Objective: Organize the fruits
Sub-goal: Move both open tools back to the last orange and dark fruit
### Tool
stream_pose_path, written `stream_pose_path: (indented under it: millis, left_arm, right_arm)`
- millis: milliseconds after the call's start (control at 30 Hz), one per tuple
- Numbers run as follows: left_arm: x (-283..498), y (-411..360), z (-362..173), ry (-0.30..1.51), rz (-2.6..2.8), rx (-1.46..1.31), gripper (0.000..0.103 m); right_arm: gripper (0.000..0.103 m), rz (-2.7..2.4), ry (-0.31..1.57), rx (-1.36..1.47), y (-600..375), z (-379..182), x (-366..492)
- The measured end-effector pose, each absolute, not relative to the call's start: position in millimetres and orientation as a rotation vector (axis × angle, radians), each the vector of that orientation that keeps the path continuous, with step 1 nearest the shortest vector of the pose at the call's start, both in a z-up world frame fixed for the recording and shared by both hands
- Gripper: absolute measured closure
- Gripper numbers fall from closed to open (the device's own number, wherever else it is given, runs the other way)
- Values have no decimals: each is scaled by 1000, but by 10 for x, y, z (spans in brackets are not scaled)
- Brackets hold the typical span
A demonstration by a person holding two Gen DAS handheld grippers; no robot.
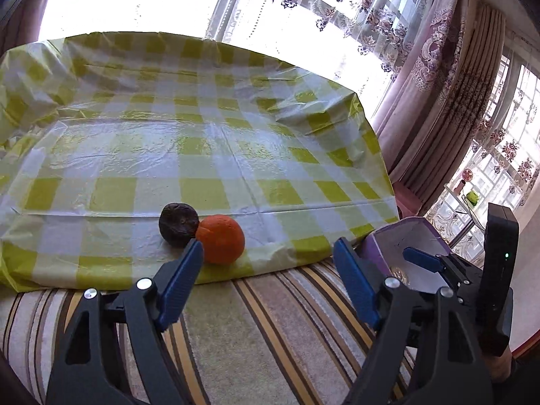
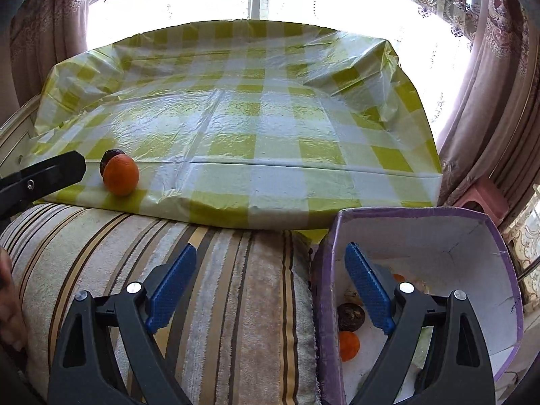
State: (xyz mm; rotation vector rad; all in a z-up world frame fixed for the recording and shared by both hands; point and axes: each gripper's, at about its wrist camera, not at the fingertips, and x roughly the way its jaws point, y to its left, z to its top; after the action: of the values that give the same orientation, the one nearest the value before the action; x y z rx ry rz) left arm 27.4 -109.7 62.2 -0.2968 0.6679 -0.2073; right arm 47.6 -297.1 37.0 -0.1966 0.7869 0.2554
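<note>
Nearest, the left gripper (image 1: 268,253) and the right gripper (image 2: 271,266) each hold their ribbed blue fingers (image 1: 180,280) apart with nothing between them, above a plush striped cushion (image 2: 216,270) in cream, brown and gold. Beside the cushion stands a purple cardboard box (image 2: 506,270) with a white inside, holding at least one small orange fruit (image 2: 348,346) and one dark wrinkled one (image 2: 351,317). Beyond, on the worktop under a crinkled, glossy yellow-and-white checked plastic cloth (image 1: 202,155), one round orange (image 1: 221,239) touches one dark wrinkled fruit (image 1: 178,224) near the front edge, before bright windows (image 2: 337,0) with floral lace curtains (image 1: 435,54).
</note>
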Motion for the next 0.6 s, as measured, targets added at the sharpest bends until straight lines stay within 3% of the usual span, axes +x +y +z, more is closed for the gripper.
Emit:
stream_pose_path:
  millis: [233, 600]
  left_arm:
    - [346, -567, 462, 750, -112, -398, 44]
    - [574, -275, 306, 859, -80, -357, 51]
  right_arm:
    - [16, 331, 800, -224, -2664, 339, 469]
    - [16, 473, 808, -286, -2012, 301, 584]
